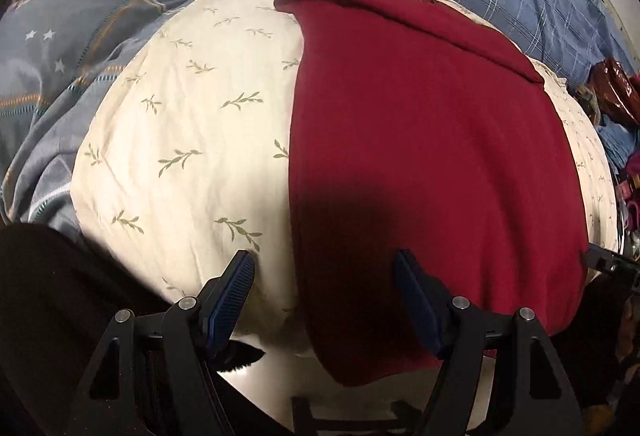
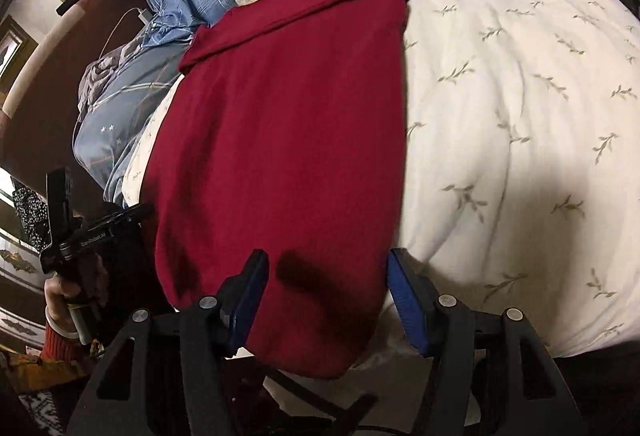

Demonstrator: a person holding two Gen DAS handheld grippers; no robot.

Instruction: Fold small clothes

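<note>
Matt red knit garment [image 1: 432,139] on soft cream leaf-printed cotton cover [image 1: 188,123].

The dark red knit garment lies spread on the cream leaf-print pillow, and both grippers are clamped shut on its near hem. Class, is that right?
Not quite. The dark red knit garment does lie on the cream leaf-print pillow, but both wrist views show the left gripper and right gripper open, gripping nothing.
</note>
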